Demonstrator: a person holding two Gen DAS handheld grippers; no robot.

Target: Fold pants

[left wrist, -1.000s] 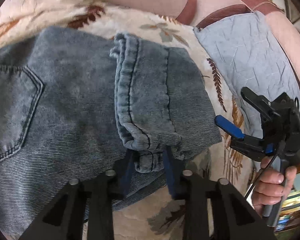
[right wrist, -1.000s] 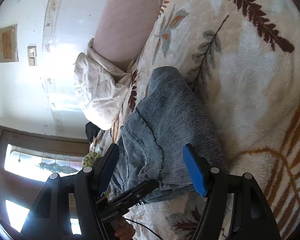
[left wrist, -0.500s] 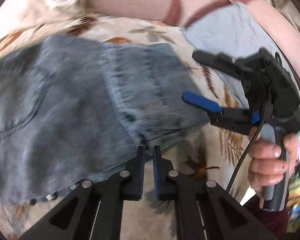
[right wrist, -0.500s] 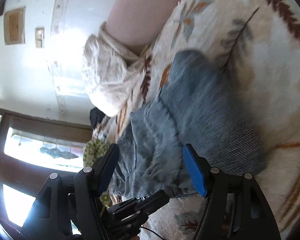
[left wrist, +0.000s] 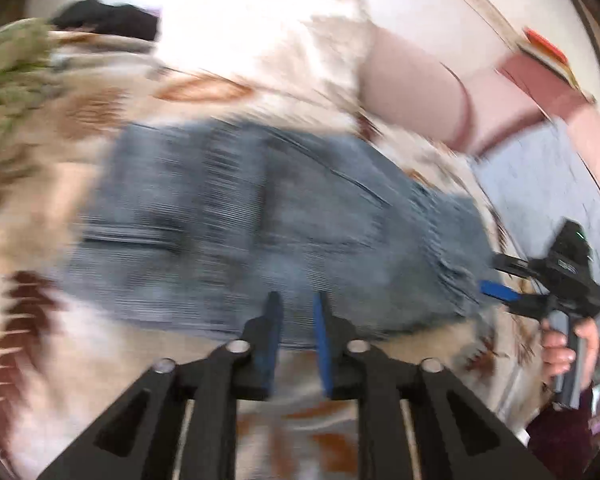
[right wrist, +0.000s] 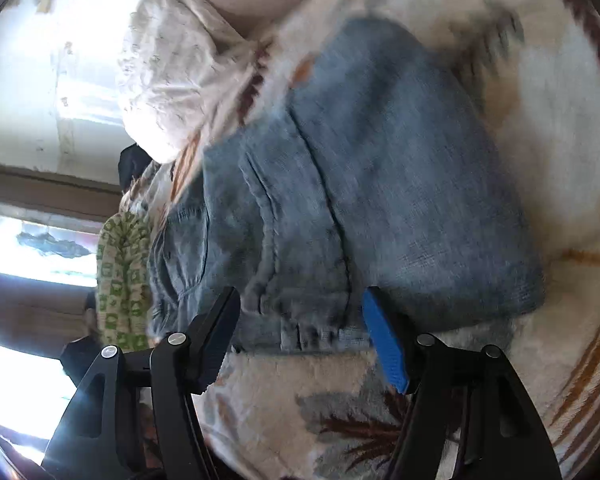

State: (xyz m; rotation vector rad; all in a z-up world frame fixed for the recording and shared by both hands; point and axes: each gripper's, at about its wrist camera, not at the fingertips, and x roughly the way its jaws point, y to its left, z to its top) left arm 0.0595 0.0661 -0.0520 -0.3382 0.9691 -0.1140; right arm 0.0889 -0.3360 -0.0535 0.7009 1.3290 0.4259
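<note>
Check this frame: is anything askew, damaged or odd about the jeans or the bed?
Nothing stands out. The folded blue denim jeans lie flat on the cream leaf-patterned blanket, one layer over another. Both the left claw and the right claw are open and empty. The left view is motion-blurred, so fine detail is unclear.

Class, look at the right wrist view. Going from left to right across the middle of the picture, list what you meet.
Bright window → green-and-white patterned cloth → folded denim pants → leaf-patterned cream blanket.
</note>
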